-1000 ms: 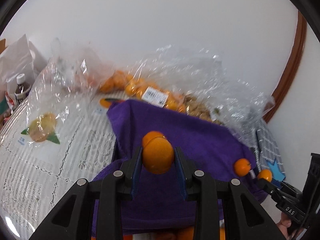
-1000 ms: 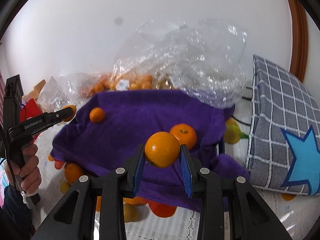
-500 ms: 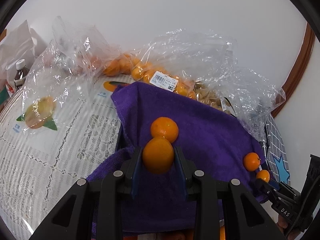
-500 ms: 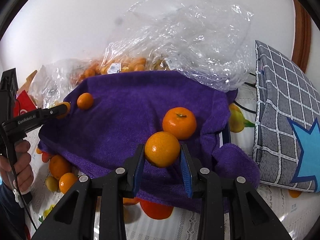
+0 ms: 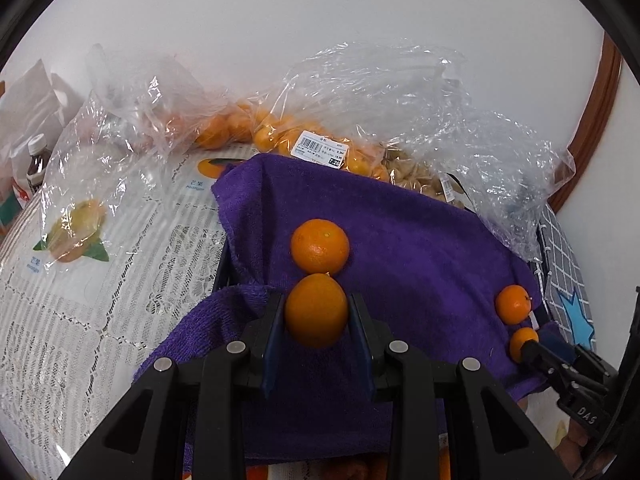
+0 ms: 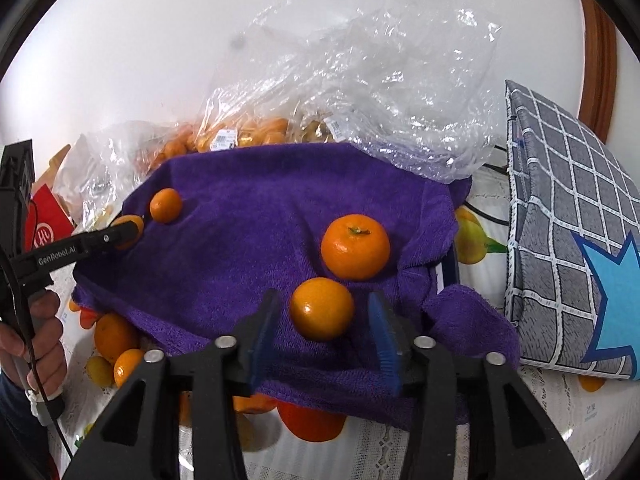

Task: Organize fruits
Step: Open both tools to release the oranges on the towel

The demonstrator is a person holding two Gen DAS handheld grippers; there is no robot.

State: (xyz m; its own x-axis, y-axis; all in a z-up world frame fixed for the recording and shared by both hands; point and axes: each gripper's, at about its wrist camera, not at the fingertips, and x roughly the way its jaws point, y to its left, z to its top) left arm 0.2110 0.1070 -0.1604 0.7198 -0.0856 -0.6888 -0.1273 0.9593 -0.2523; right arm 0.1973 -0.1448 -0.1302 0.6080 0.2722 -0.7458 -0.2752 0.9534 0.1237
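right gripper (image 6: 322, 322): jaws now spread, were clamped; mandarin (image 6: 322, 308) sits loose between them on purple towel (image 6: 248, 240).
left gripper (image 5: 316, 322): unchanged, pinching tangerine (image 5: 316, 310) above towel.

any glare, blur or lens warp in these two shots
Left wrist view: fisheye bends the wall edge, black corners, white glints on the plastic bags, the orange in the left gripper sharp. Right wrist view: same warp, a small highlight on the orange between the right gripper fingers.
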